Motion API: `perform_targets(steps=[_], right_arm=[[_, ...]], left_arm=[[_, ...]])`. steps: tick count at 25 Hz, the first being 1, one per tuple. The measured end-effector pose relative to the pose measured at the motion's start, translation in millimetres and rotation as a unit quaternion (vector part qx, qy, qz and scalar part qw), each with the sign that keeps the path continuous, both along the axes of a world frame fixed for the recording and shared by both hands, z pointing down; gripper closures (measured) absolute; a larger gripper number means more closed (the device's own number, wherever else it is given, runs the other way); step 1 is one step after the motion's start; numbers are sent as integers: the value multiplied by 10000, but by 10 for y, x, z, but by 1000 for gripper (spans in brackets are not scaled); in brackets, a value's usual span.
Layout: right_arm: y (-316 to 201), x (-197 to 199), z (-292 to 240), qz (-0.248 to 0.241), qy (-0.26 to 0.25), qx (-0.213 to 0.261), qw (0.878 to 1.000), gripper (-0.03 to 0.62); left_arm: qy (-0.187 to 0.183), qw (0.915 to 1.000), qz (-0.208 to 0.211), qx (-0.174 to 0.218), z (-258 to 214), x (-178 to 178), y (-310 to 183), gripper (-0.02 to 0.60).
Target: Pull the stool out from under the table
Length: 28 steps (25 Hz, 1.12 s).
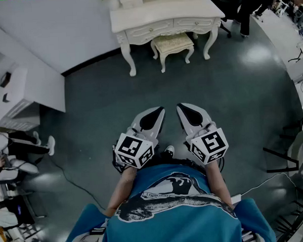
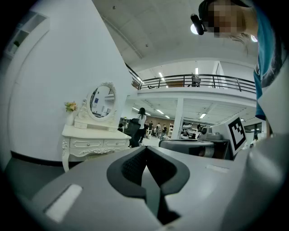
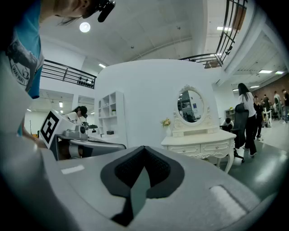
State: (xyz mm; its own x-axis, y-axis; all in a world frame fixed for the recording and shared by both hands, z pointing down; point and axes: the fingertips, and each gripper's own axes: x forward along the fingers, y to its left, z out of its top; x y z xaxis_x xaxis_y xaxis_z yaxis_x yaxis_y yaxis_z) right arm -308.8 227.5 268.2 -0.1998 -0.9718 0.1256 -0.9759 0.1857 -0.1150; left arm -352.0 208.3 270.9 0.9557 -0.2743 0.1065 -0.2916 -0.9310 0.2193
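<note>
Cream-white stool [image 1: 173,44] sits tucked between the legs of the matching dressing table [image 1: 163,13], which stands against the white wall at the top of the head view. The stool's cushion lies partly under the drawer front. You stand well back on the dark grey floor [image 1: 231,88], holding both tools side by side before your chest, tips angled toward each other. Your left gripper [image 1: 158,113]: jaws together, nothing between them. Your right gripper [image 1: 184,111]: jaws likewise pressed together, empty. Both are well apart from the stool. An oval mirror [image 3: 190,105] stands on the table top.
</note>
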Motion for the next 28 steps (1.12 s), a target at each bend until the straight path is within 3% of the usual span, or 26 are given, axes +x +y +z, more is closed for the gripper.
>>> perform_targets(steps=[18,28], right_arm=[[96,207,60,157,-439,122,9988,591],[6,630,145,616,-705,133,9955,591]], left_arm=[[-200,9998,52,-9,33,124,37,569],[-270,9980,570,25,45,563,-95,569]])
